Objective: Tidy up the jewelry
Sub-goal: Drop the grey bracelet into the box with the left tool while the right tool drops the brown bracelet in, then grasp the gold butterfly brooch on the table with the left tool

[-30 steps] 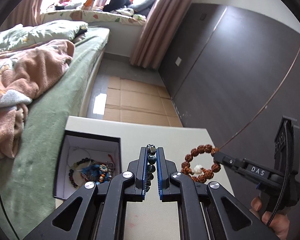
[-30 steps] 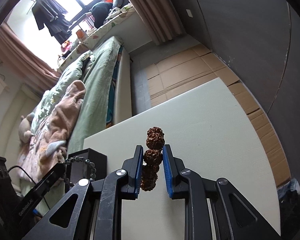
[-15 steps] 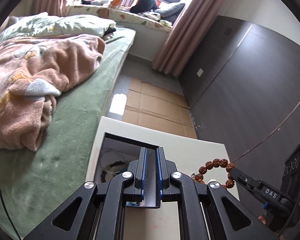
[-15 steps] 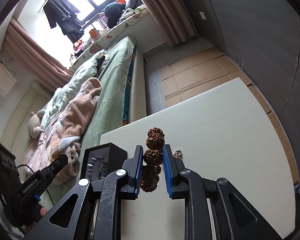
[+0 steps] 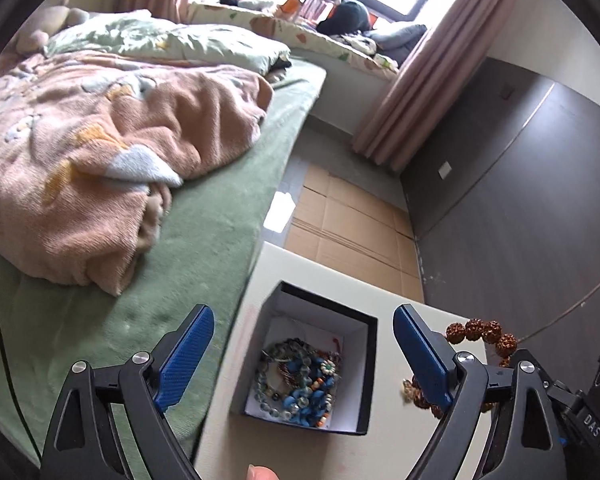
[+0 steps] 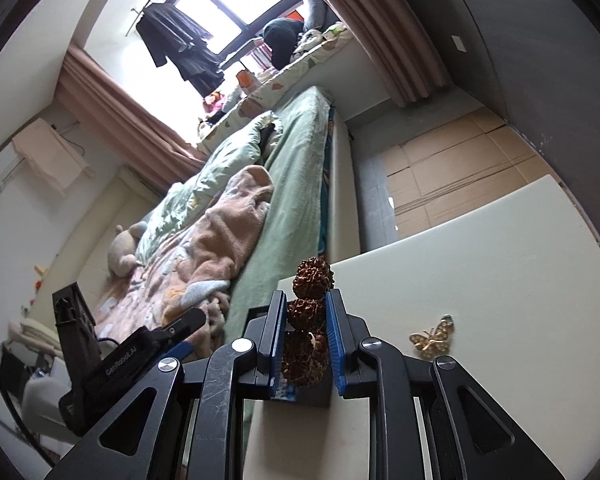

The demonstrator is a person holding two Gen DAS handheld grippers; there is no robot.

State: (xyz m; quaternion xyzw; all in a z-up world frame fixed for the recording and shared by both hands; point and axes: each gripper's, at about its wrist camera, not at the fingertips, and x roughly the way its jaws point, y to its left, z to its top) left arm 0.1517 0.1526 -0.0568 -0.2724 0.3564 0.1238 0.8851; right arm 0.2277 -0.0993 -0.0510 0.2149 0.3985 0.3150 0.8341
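A black jewelry box with a white lining sits on the cream table and holds a pile of beaded bracelets. My left gripper is open wide and empty, its fingers standing either side of the box above it. My right gripper is shut on a brown rudraksha bead bracelet, held above the table just right of the box; the bracelet also shows in the left wrist view. A gold butterfly brooch lies on the table to the right.
A bed with a green sheet and a pink blanket runs along the table's left side. Cardboard covers the floor beyond the table. A dark wall stands on the right.
My left gripper held a dark bead bracelet, moved left over the box and opened; the bracelet now lies in the box. My right gripper moved left towards the box, still holding the brown bracelet.
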